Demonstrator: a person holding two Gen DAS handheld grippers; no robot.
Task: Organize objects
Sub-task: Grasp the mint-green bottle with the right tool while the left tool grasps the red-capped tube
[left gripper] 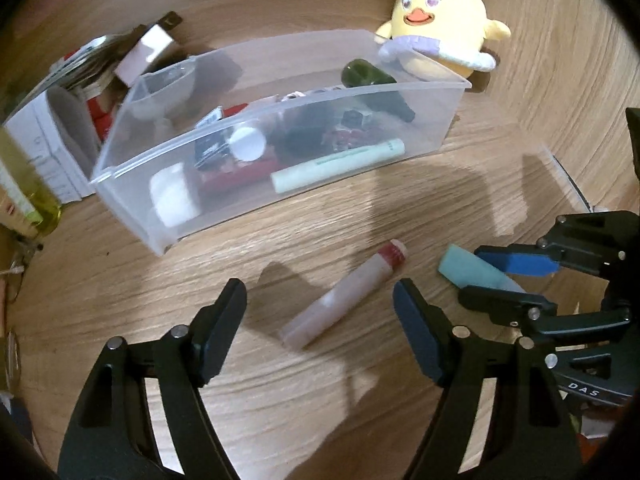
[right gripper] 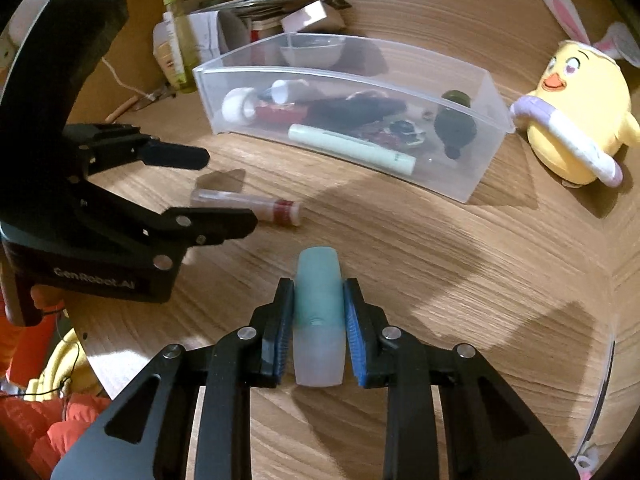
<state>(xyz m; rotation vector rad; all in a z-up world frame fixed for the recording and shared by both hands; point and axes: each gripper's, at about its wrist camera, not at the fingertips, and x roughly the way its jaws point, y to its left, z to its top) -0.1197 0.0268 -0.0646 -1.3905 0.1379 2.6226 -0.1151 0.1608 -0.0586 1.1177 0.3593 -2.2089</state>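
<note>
A clear plastic bin (left gripper: 448, 120) (right gripper: 486, 148) on the wooden table holds several small items, among them a pale green tube (left gripper: 340, 164) (right gripper: 352, 146) and a dark green bottle (left gripper: 366, 74) (right gripper: 456, 120). A pinkish tube with a red cap (left gripper: 344, 292) (right gripper: 248, 204) lies on the table. My left gripper (left gripper: 320, 304) (right gripper: 228, 192) is open, its jaws on either side of that tube, just above it. My right gripper (right gripper: 318, 312) (left gripper: 506, 280) is shut on a teal tube with a frosted cap (right gripper: 318, 300) (left gripper: 464, 270), low over the table.
A yellow plush chick with bunny ears (left gripper: 440, 24) (right gripper: 576, 112) sits right of the bin. Boxes, papers and a yellow-green bottle (right gripper: 180, 36) (left gripper: 24, 184) crowd the area behind the bin's left end. Scissors (right gripper: 148, 98) lie near them.
</note>
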